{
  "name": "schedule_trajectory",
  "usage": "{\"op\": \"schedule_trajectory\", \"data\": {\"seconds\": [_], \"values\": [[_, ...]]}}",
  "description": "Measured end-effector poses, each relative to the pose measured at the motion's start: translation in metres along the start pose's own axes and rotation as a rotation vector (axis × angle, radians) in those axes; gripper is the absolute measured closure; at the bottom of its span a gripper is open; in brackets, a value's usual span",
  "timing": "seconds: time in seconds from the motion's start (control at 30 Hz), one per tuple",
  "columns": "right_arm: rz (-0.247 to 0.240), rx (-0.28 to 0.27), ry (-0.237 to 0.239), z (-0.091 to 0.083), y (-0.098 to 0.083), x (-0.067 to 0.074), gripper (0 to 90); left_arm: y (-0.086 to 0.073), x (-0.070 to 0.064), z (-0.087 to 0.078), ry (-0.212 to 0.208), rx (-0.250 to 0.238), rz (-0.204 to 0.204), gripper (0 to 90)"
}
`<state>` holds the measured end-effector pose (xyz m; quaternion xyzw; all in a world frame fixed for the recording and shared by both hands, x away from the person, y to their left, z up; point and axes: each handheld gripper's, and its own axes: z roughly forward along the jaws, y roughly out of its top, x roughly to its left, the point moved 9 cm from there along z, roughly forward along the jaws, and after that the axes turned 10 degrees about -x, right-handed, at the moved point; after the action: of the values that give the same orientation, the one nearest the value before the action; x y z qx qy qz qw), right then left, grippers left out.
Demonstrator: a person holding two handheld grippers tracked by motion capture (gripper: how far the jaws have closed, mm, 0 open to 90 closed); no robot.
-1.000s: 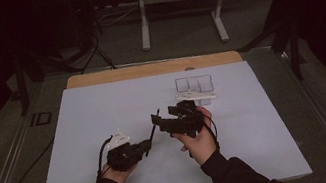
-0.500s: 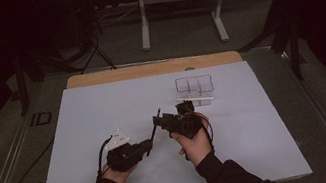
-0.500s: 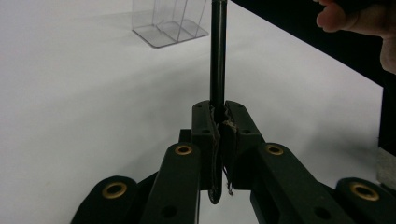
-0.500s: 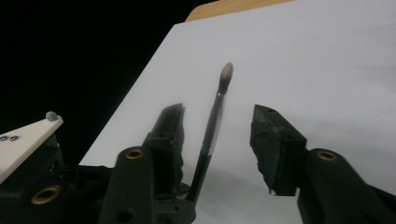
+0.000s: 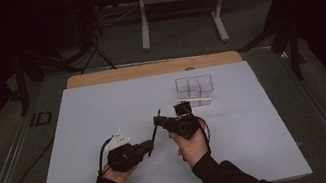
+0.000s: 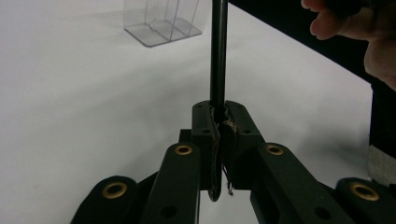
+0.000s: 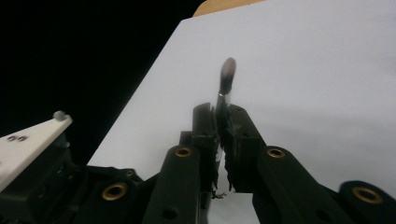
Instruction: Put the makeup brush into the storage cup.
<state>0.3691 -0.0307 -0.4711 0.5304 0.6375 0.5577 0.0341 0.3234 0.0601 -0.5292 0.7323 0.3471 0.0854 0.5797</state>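
Observation:
A thin black brush (image 5: 156, 130) stands slanted between my two grippers over the white sheet. My left gripper (image 5: 150, 146) is shut on its dark handle (image 6: 218, 56), which rises straight up from the pads in the left gripper view. My right gripper (image 5: 157, 121) has just been closing and is now shut on the brush near its head. The grey bristle tip (image 7: 227, 74) sticks out past the right gripper's (image 7: 219, 109) pads. The person's right hand (image 6: 355, 28) is at the top right of the left gripper view.
A clear acrylic holder (image 5: 194, 86) with dividers stands on the sheet beyond the right hand, and a white stick (image 5: 193, 99) lies in front of it. The white sheet (image 5: 257, 120) covers a wooden board. Dark floor, cables and a metal stand lie beyond.
The right gripper's jaws have closed onto the brush and the right hand has shifted slightly toward the left gripper. The left gripper has stayed put.

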Motion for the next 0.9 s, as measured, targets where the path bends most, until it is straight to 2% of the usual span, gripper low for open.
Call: {"op": "schedule_trajectory", "data": {"seconds": [0.13, 0.27, 0.37, 0.4, 0.47, 0.6, 0.67, 0.77, 0.8, 0.83, 0.9], "values": [[-0.059, 0.000, 0.010, -0.001, -0.001, 0.008, 84.4, 0.000, -0.001, 0.000, 0.000, 0.003, 0.017, 84.9], [-0.077, -0.001, 0.019, -0.003, 0.000, 0.009, 84.5, 0.001, -0.003, 0.001, -0.016, -0.004, 0.020, 82.1], [-0.102, -0.004, 0.031, -0.003, 0.001, 0.011, 84.4, 0.000, -0.005, 0.002, -0.012, 0.004, 0.022, 65.3], [-0.116, -0.005, 0.035, -0.003, 0.001, 0.012, 84.4, -0.001, -0.007, 0.004, 0.004, 0.018, 0.041, 61.8], [-0.146, -0.005, 0.043, -0.004, 0.001, 0.013, 84.4, -0.001, -0.007, 0.005, 0.009, 0.020, 0.040, 53.9], [-0.190, 0.014, 0.071, -0.005, 0.001, 0.015, 84.3, -0.001, -0.003, 0.004, 0.023, 0.016, 0.010, 41.7], [-0.222, 0.018, 0.085, -0.006, 0.001, 0.016, 84.3, 0.003, 0.002, 0.001, 0.055, -0.003, -0.006, 37.9], [-0.266, 0.020, 0.100, -0.009, 0.003, 0.017, 84.3, 0.006, 0.004, -0.001, 0.075, -0.015, -0.013, 33.1], [-0.266, 0.020, 0.100, -0.009, 0.003, 0.017, 84.3, 0.006, 0.004, -0.001, 0.075, -0.015, -0.013, 30.7], [-0.295, 0.007, 0.117, -0.011, 0.006, 0.017, 84.2, 0.006, 0.004, -0.001, 0.078, -0.014, -0.012, 29.9], [-0.328, 0.006, 0.116, -0.013, 0.009, 0.016, 84.2, 0.006, 0.005, -0.001, 0.085, -0.011, -0.004, 25.7]]}}
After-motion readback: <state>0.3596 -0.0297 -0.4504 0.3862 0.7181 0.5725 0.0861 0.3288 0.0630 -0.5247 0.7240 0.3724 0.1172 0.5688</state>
